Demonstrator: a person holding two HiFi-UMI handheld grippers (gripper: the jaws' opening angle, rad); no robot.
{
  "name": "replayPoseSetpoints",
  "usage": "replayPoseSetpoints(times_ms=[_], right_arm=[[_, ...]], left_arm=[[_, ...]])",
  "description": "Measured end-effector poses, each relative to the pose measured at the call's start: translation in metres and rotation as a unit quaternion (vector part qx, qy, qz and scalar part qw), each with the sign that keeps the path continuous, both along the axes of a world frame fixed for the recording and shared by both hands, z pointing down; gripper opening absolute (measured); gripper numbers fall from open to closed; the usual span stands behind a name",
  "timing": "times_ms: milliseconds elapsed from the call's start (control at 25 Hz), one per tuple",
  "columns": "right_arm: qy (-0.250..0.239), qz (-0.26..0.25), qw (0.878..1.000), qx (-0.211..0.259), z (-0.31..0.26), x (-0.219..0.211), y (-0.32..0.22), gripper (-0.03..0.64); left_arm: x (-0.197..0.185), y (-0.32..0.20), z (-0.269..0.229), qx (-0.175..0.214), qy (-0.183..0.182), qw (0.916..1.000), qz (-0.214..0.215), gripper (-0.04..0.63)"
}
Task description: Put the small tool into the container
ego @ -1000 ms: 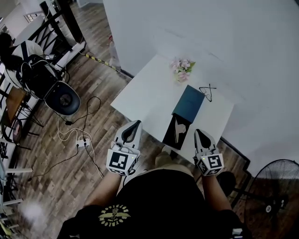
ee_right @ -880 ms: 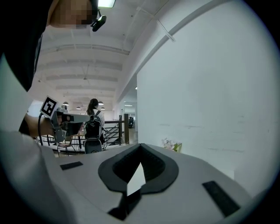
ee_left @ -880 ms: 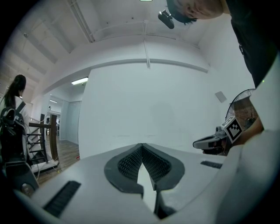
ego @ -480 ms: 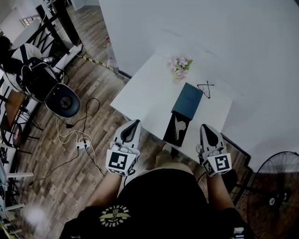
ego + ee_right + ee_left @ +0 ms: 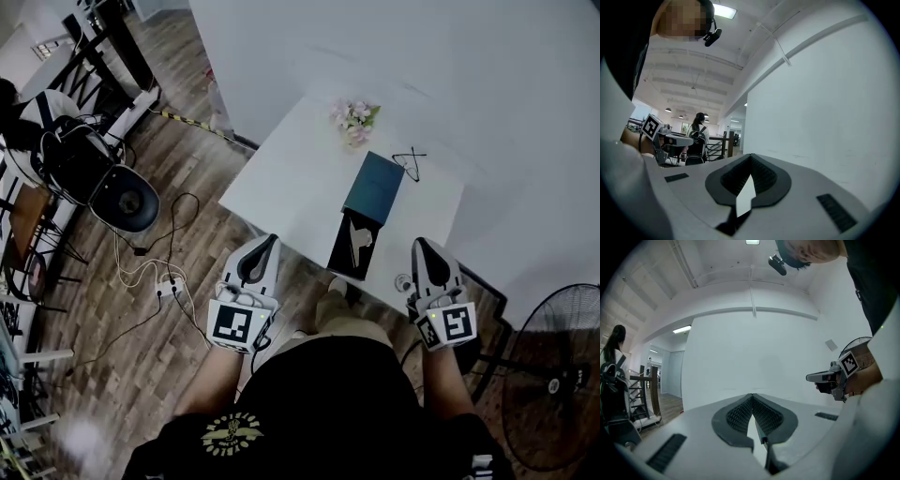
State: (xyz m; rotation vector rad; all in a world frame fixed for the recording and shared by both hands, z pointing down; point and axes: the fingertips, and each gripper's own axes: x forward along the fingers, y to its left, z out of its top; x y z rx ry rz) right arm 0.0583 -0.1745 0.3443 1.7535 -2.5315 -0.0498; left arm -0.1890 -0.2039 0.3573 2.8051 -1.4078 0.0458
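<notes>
On the white rectangular tabletop (image 5: 300,187), a long black open container (image 5: 339,267) lies near the front edge, and the small pale tool (image 5: 358,242) rests inside it. A dark teal flat rectangular piece (image 5: 373,187) adjoins the container's far end. The left hand-held gripper (image 5: 271,240) hangs off the tabletop's near edge, above the wooden floor (image 5: 122,319), with its jaws together on nothing. The right hand-held gripper (image 5: 419,245), to the right of the container, also has its 2 jaws pressed together, empty.
</notes>
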Motion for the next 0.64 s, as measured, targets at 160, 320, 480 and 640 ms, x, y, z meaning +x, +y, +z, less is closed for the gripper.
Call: replayPoseSetpoints(times_ms=[160, 320, 480, 640], right_arm=[[-0.002, 0.003, 1.0, -0.011, 0.011, 0.005, 0.007, 0.002], [-0.005, -0.005, 0.999, -0.032, 0.029, 0.007, 0.003, 0.002], [0.001, -0.016, 0.999, -0.045, 0.037, 0.017, -0.017, 0.002], [0.013, -0.031, 0.999, -0.037, 0.037, 0.031, -0.048, 0.002]], left_arm=[[0.003, 0.003, 0.016, -0.016, -0.005, 0.9999, 0.0, 0.008], [0.015, -0.003, 0.032, -0.038, -0.013, 0.9992, 0.005, 0.008], [0.037, -0.026, 0.027, -0.033, -0.022, 0.9991, 0.014, 0.008], [0.062, -0.061, 0.028, -0.028, -0.022, 0.9993, 0.014, 0.008]])
